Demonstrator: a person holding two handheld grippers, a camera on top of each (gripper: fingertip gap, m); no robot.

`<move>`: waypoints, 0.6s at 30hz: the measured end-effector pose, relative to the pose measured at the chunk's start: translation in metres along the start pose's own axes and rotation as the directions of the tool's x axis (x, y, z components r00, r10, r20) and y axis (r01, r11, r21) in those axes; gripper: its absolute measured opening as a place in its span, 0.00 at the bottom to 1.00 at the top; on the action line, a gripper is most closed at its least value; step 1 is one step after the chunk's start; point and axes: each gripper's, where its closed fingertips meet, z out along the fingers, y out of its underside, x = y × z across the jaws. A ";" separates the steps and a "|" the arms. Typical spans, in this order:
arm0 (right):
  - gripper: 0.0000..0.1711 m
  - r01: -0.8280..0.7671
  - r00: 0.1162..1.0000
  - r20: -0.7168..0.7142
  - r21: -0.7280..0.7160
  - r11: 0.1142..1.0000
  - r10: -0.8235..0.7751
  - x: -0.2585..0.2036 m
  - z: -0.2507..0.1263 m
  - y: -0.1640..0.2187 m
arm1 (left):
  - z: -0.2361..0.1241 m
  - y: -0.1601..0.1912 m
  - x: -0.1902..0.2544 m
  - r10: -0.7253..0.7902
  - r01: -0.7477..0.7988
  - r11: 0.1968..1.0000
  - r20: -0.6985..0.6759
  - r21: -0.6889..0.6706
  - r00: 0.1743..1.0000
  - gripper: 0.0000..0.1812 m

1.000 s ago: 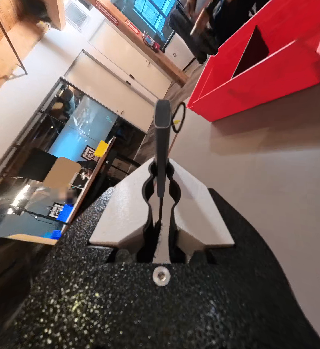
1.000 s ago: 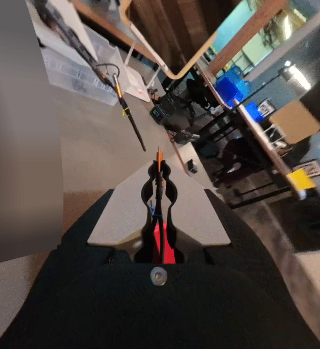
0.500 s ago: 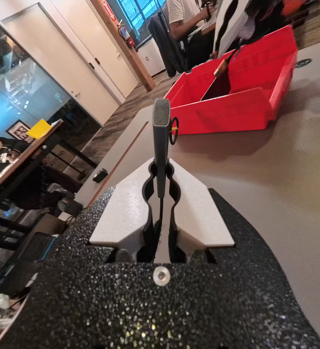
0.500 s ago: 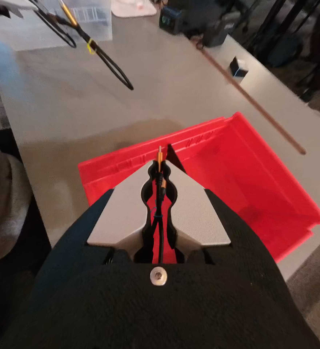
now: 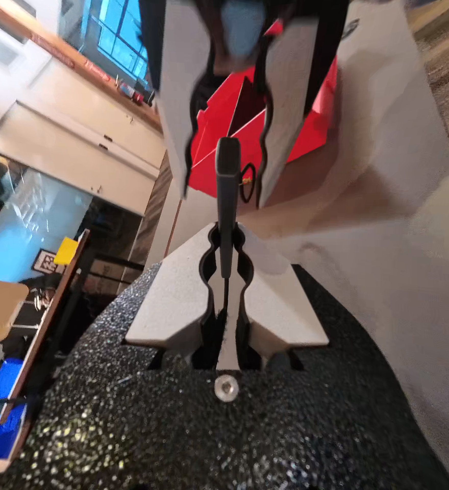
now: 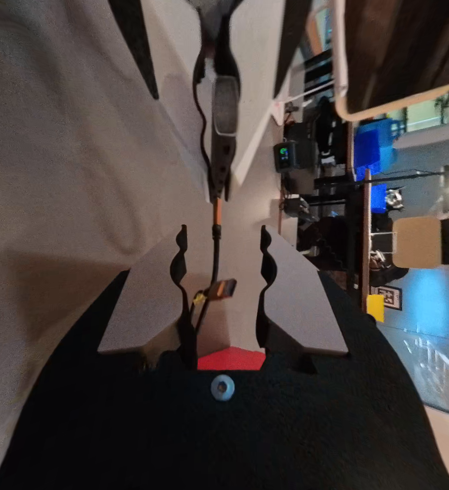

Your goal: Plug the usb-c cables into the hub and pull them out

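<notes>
My left gripper (image 5: 226,230) is shut on a slim dark grey hub (image 5: 227,169), which sticks out forward past the fingertips. My right gripper (image 6: 222,228) is open and faces it head-on; in the left wrist view its fingers (image 5: 281,138) stand on both sides of the hub's far end. In the right wrist view a black cable's orange plug (image 6: 218,212) sits in the end of the hub (image 6: 223,127). The cable (image 6: 215,259) hangs loose between the open fingers, with its other orange plug (image 6: 222,289) and a yellow tie (image 6: 199,298). No finger touches it.
A red bin (image 5: 311,127) stands on the grey table (image 5: 377,278) behind the right gripper and shows below it in the right wrist view (image 6: 231,359). The table edge (image 5: 170,225) runs to the left. Beyond it are desks, blue bins (image 6: 372,148) and a black box with a lit display (image 6: 284,156).
My right gripper swung from over the red bin to face the hub, brought the cable's plug to the hub's end and opened. The left gripper still holds the hub.
</notes>
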 end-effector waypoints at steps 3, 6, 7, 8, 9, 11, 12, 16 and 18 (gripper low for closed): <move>0.05 0.071 0.997 0.035 -0.024 0.997 -0.070 -0.015 0.024 0.000 | -0.002 -0.007 0.003 0.040 -0.040 0.999 -0.001 0.020 0.999 0.07; 0.02 0.080 0.997 0.007 -0.024 0.997 -0.080 -0.010 0.030 0.000 | -0.002 -0.004 -0.004 0.023 -0.023 1.000 0.058 0.005 0.998 0.13; 0.02 0.087 0.996 0.009 -0.021 0.996 -0.087 -0.010 0.030 -0.001 | -0.001 0.001 -0.006 0.038 -0.036 0.999 0.081 -0.025 0.996 0.21; 0.02 0.098 0.995 0.006 -0.011 0.995 -0.098 -0.011 0.029 -0.003 | 0.001 0.008 -0.007 0.053 -0.047 0.996 0.085 -0.076 0.995 0.21; 0.02 0.103 0.995 0.003 -0.009 0.995 -0.102 -0.011 0.028 -0.004 | 0.003 0.011 -0.005 0.061 -0.054 0.994 0.067 -0.097 0.996 0.18; 0.02 0.118 0.993 -0.004 -0.021 0.993 -0.118 -0.010 0.024 -0.004 | 0.003 0.008 0.002 0.058 -0.056 0.994 0.028 -0.092 0.998 0.05; 0.03 0.109 0.994 0.003 -0.011 0.994 -0.109 -0.011 0.022 -0.005 | 0.003 0.007 0.003 0.066 -0.064 0.993 0.012 -0.100 0.998 0.05; 0.02 0.116 0.990 -0.061 -0.149 0.982 -0.126 0.005 -0.003 0.026 | -0.009 0.030 -0.010 0.125 -0.110 0.972 0.060 -0.208 0.990 0.05; 0.02 -0.016 0.994 -0.107 -0.180 0.984 -0.004 0.019 -0.029 0.060 | -0.030 0.050 -0.022 -0.013 0.030 0.984 0.101 -0.175 0.995 0.05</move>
